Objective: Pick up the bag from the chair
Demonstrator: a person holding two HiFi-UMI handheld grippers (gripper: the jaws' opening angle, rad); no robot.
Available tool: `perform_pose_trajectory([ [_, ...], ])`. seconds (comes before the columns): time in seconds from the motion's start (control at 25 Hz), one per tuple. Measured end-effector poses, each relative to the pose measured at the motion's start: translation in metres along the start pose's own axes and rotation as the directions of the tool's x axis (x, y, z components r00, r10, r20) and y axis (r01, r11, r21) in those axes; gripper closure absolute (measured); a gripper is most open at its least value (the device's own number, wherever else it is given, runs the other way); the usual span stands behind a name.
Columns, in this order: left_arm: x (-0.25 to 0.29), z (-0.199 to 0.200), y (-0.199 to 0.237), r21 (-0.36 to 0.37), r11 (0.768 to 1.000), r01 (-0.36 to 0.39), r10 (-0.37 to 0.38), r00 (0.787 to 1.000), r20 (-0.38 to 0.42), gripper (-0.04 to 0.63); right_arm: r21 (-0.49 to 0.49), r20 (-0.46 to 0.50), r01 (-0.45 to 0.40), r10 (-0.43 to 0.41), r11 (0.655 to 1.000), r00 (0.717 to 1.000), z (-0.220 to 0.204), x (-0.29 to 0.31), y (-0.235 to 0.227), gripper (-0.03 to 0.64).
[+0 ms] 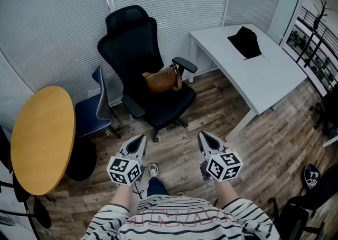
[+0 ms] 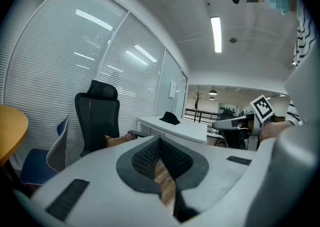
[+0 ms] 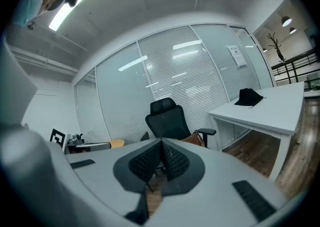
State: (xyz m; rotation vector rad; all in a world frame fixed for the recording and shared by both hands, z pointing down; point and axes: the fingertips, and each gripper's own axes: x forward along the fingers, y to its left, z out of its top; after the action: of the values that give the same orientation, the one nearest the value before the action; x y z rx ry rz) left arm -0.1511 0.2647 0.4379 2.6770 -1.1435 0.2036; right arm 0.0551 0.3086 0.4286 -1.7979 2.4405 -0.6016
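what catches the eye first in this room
The tan bag on the seat of the black office chair, set against the blinds, stands out first. A round wooden table sits to its left and a white desk with a black item on it to the right. In the foreground the left gripper and right gripper are shut and empty, apart from the chair.

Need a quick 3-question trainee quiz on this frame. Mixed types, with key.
1. True or false: the tan leather bag lies on the seat of the black mesh office chair.
2. What lies on the white desk? A) black cloth item B) laptop C) mug
3. Fill in: the left gripper and right gripper both have jaws ___ and hold nothing.
Key: 1 true; 2 A; 3 shut.
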Motion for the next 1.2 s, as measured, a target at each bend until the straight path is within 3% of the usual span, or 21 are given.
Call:
perform_pose_trajectory([
  [0.32, 0.013, -0.001, 0.014, -0.002, 1.0, 0.008, -0.008, 1.0, 0.002, 0.569, 0.039, 0.004, -0.007, 0.006, 0.999, 1.0, 0.003, 0.02, -0.001, 0.59],
  [0.48, 0.033, 0.001, 0.038, -0.007, 1.0, -0.017, 0.017, 1.0, -0.022, 0.565, 0.033, 0.024, 0.067, -0.068, 0.997, 0.997, 0.009, 0.043, -0.012, 0.581],
  [0.52, 0.039, 0.002, 0.045, -0.015, 1.0, -0.017, 0.016, 1.0, -0.022, 0.561, 0.037, 0.021, 0.087, -0.087, 0.996, 0.996, 0.009, 0.051, -0.016, 0.56],
  [0.56, 0.045, 0.003, 0.052, -0.022, 1.0, -0.013, 0.013, 1.0, -0.022, 0.547, 0.044, 0.015, 0.104, -0.105, 0.994, 0.994, 0.009, 0.059, -0.02, 0.496],
  [0.6, 0.051, 0.004, 0.059, -0.03, 1.0, -0.007, 0.007, 1.0, -0.024, 0.499, 0.049, 0.008, 0.119, -0.12, 0.992, 0.993, 0.009, 0.067, -0.023, 0.435],
  [0.64, 0.057, 0.005, 0.066, -0.037, 0.999, 0.0, -0.001, 1.0, -0.029, 0.436, 0.053, 0.002, 0.132, -0.132, 0.99, 0.991, 0.01, 0.076, -0.025, 0.421],
  [1.2, 0.132, 0.026, 0.198, -0.066, 0.994, 0.086, -0.093, 0.989, -0.112, 0.416, 0.127, -0.014, 0.265, -0.265, 0.956, 0.964, 0.025, 0.206, -0.027, 0.42],
])
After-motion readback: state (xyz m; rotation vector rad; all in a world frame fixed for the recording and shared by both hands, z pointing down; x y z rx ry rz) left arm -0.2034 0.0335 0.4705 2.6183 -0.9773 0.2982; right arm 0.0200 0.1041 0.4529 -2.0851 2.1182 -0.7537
